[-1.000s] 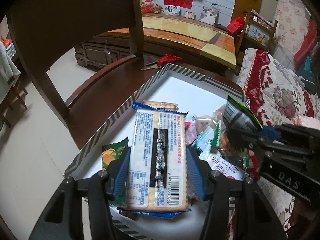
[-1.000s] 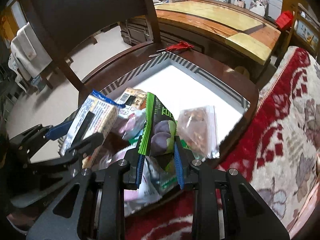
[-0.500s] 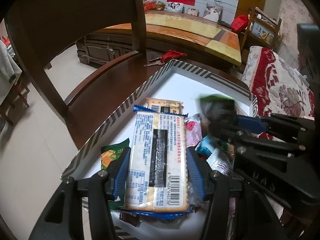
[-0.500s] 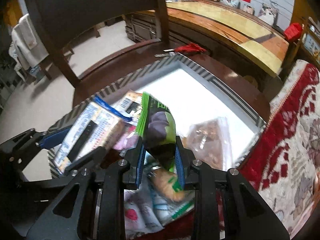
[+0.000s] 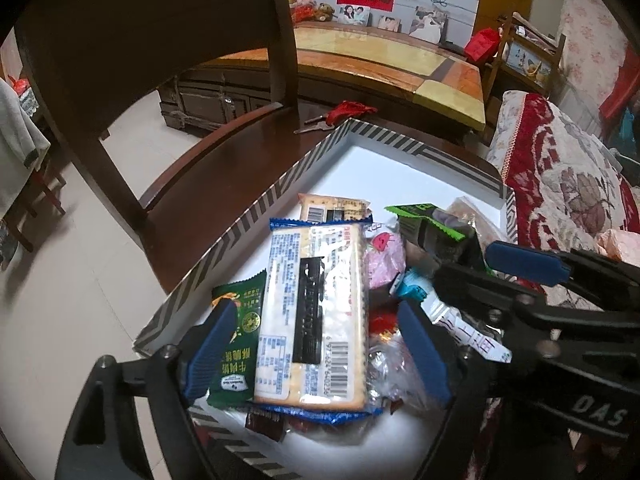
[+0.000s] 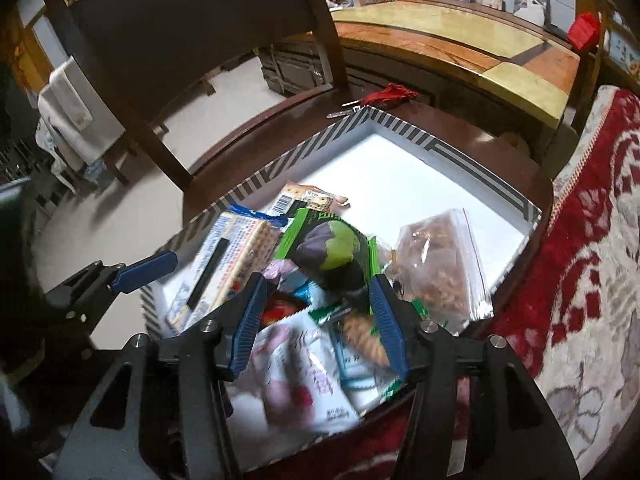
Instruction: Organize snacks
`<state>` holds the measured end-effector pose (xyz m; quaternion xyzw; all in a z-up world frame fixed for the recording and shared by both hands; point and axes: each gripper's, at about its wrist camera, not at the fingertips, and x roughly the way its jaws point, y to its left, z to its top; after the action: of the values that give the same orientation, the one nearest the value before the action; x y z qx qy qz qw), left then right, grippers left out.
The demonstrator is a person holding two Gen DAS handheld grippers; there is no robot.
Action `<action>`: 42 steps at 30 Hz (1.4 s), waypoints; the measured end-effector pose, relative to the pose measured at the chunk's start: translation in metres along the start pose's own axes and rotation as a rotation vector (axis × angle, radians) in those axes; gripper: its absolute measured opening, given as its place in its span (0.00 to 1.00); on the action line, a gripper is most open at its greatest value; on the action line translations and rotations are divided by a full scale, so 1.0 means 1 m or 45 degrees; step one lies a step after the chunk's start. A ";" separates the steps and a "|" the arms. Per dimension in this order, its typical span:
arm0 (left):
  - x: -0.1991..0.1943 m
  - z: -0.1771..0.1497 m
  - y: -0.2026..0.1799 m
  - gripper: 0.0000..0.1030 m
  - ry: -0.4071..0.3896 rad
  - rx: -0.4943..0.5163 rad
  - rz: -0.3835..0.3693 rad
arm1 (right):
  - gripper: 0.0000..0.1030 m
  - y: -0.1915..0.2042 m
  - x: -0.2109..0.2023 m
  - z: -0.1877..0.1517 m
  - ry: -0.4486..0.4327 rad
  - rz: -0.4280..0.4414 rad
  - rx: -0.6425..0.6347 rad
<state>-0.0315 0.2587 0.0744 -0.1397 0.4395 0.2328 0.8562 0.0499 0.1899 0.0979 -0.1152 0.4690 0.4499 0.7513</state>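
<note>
Both tools spread wide, gripping nothing. Left gripper point(image 5: 316, 344) straddles the cracker pack point(image 5: 316, 316); right gripper point(image 6: 316, 312) frames the green pouch point(image 6: 332, 252). Both packs lie on the heap at the box's near end. Looks like release step; next, lift clear. Far half of striped box point(image 6: 480, 192) is bare, walls close.

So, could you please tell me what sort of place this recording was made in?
Most likely a family living room: framed photos and stuffed toys sit on a long wooden cabinet, with a red patterned sofa cover beside the striped snack box.
</note>
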 end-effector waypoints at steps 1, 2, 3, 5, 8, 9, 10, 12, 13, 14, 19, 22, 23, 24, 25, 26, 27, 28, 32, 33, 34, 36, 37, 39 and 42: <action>-0.003 -0.001 -0.001 0.82 -0.008 0.007 0.007 | 0.52 -0.001 -0.005 -0.003 -0.014 0.002 0.009; -0.005 -0.002 -0.002 0.82 -0.015 0.019 0.014 | 0.52 -0.001 -0.009 -0.006 -0.023 -0.002 0.015; -0.008 -0.003 -0.004 0.84 -0.021 0.033 0.022 | 0.52 -0.002 -0.014 -0.008 -0.034 -0.006 0.022; -0.014 -0.005 -0.008 0.86 -0.039 0.053 0.029 | 0.52 -0.005 -0.026 -0.016 -0.070 -0.013 0.046; -0.027 -0.008 -0.010 0.91 -0.081 0.053 0.000 | 0.52 -0.011 -0.044 -0.031 -0.119 -0.034 0.084; -0.031 -0.009 -0.011 0.92 -0.094 0.051 -0.005 | 0.52 -0.014 -0.049 -0.035 -0.131 -0.044 0.098; -0.036 -0.011 -0.013 0.92 -0.108 0.051 -0.010 | 0.53 -0.017 -0.056 -0.042 -0.148 -0.054 0.120; -0.046 -0.014 -0.016 0.93 -0.143 0.058 -0.006 | 0.53 -0.021 -0.064 -0.051 -0.166 -0.059 0.145; -0.051 -0.016 -0.019 0.93 -0.160 0.070 -0.002 | 0.53 -0.024 -0.070 -0.056 -0.178 -0.064 0.162; -0.054 -0.017 -0.022 0.93 -0.169 0.083 0.002 | 0.53 -0.024 -0.073 -0.061 -0.186 -0.065 0.171; -0.066 -0.025 -0.032 0.93 -0.177 0.122 0.017 | 0.53 -0.022 -0.086 -0.081 -0.211 -0.067 0.189; -0.072 -0.029 -0.033 0.93 -0.184 0.128 0.021 | 0.53 -0.019 -0.091 -0.088 -0.224 -0.068 0.187; -0.074 -0.031 -0.034 0.93 -0.185 0.127 0.024 | 0.53 -0.018 -0.092 -0.090 -0.228 -0.070 0.182; -0.076 -0.032 -0.034 0.93 -0.185 0.125 0.026 | 0.53 -0.016 -0.094 -0.092 -0.234 -0.074 0.175; -0.078 -0.033 -0.035 0.93 -0.186 0.124 0.028 | 0.53 -0.016 -0.095 -0.093 -0.237 -0.079 0.168; -0.079 -0.034 -0.035 0.93 -0.189 0.123 0.029 | 0.53 -0.014 -0.096 -0.094 -0.241 -0.083 0.163; -0.081 -0.035 -0.035 0.93 -0.197 0.122 0.029 | 0.53 -0.014 -0.097 -0.095 -0.245 -0.085 0.161; -0.084 -0.036 -0.035 0.93 -0.206 0.118 0.024 | 0.53 -0.013 -0.098 -0.096 -0.246 -0.081 0.163; -0.089 -0.038 -0.037 0.93 -0.225 0.129 0.026 | 0.53 -0.012 -0.099 -0.100 -0.243 -0.079 0.166; -0.089 -0.039 -0.038 0.93 -0.225 0.139 0.032 | 0.53 -0.012 -0.099 -0.101 -0.237 -0.079 0.168; -0.090 -0.039 -0.039 0.93 -0.225 0.146 0.035 | 0.53 -0.012 -0.099 -0.102 -0.233 -0.080 0.170; -0.090 -0.040 -0.039 0.93 -0.227 0.147 0.031 | 0.53 -0.012 -0.100 -0.103 -0.232 -0.087 0.166; -0.091 -0.040 -0.039 0.93 -0.229 0.142 0.023 | 0.53 -0.012 -0.100 -0.102 -0.232 -0.087 0.165; -0.091 -0.040 -0.037 0.93 -0.226 0.134 0.016 | 0.53 -0.011 -0.101 -0.102 -0.233 -0.086 0.162; -0.090 -0.040 -0.037 0.93 -0.220 0.134 0.018 | 0.53 -0.010 -0.102 -0.101 -0.234 -0.090 0.157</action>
<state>-0.0855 0.1848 0.1264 -0.0709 0.3764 0.2267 0.8955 -0.0189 0.0665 0.1243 -0.0433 0.4205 0.4020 0.8122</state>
